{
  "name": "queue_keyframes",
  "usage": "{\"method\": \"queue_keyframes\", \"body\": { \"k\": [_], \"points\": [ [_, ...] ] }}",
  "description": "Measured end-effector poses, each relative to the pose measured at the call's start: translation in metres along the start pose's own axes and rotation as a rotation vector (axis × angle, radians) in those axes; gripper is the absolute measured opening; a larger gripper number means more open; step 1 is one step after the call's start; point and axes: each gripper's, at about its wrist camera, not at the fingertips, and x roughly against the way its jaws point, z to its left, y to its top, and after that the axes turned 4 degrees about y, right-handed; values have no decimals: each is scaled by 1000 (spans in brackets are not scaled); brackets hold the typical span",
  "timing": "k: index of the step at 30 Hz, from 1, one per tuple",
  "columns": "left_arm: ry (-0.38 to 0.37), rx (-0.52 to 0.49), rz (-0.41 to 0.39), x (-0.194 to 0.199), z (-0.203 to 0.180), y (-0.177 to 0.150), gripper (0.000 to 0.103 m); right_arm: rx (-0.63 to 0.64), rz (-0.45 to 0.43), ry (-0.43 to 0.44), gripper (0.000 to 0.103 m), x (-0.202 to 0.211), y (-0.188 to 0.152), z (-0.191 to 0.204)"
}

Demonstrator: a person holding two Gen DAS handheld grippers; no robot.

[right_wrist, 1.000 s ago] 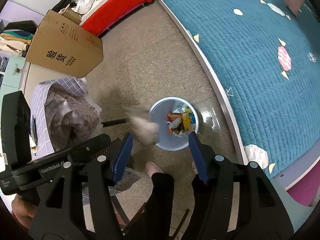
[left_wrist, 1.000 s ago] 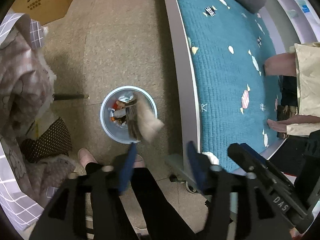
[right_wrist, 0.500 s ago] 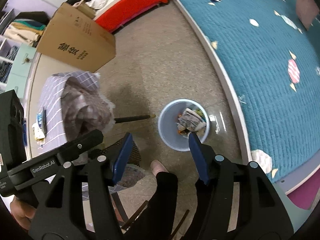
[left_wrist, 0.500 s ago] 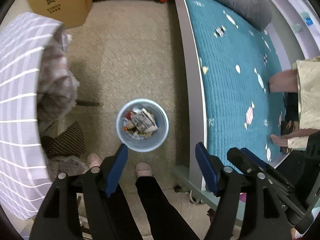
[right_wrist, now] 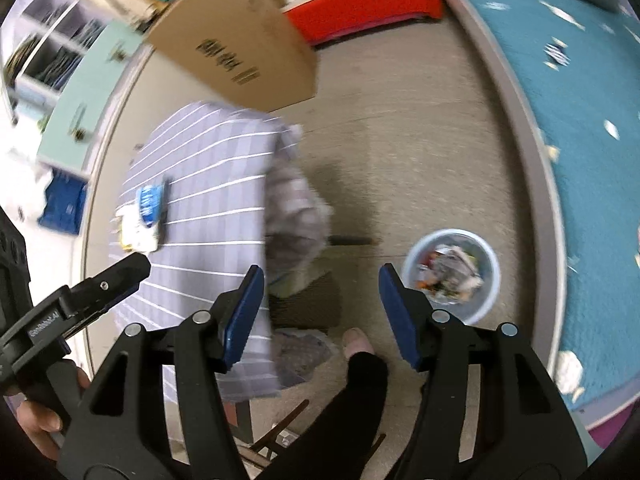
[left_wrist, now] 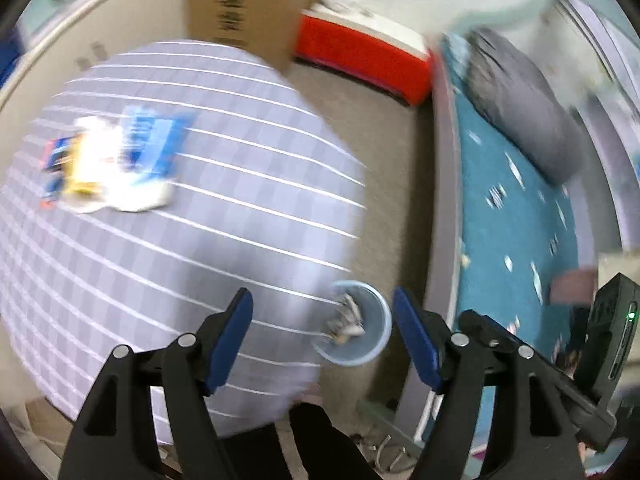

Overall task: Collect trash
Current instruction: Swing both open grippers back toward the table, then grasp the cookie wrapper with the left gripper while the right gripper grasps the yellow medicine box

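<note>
A pale blue waste bin (left_wrist: 370,338) (right_wrist: 486,280) stands on the floor beside the bed, holding crumpled paper and wrappers (right_wrist: 452,270). Blue and white wrappers (left_wrist: 116,164) (right_wrist: 146,216) lie on the checked table cloth (left_wrist: 208,248). My left gripper (left_wrist: 322,340) is open and empty above the table's edge, near the bin. My right gripper (right_wrist: 322,316) is open and empty above the floor between table and bin. The left view is blurred.
A cardboard box (right_wrist: 236,44) stands past the table. A red bench (left_wrist: 360,58) sits at the far wall. The teal bed (right_wrist: 592,120) runs along the right with a grey pillow (left_wrist: 524,104). The person's foot (right_wrist: 358,342) is below the bin.
Paper trash dropped into the bin. Both open grippers have since swung left and up, bringing the table top and its wrappers into view.
</note>
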Motion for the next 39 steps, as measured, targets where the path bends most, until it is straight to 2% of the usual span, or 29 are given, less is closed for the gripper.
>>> {"method": "queue_keyframes", "body": {
  "k": [7,12,17,23,31,33,35,37,39],
  "points": [
    [83,231,-15,9,143,30,71,134,90,57,59,-75,17,108],
    [125,308,-25,12,215,49,71,195,129,84,59,-121,22,175],
    [124,358,-19,9,266,61,71,234,151,85,59,-155,24,223],
    [122,347,24,-8,305,66,71,258,168,46,59,-183,30,253],
    [141,180,71,-54,297,88,70,260,176,-10,59,-207,42,262],
    [142,146,106,-69,294,91,57,249,178,-19,59,-210,45,260],
    [151,115,84,-71,290,95,54,244,182,-27,59,-211,48,256],
    [165,87,84,-74,286,101,42,246,184,-35,59,-214,50,255],
    [209,54,86,-75,285,105,0,245,187,-35,59,-216,52,255]
  ]
}}
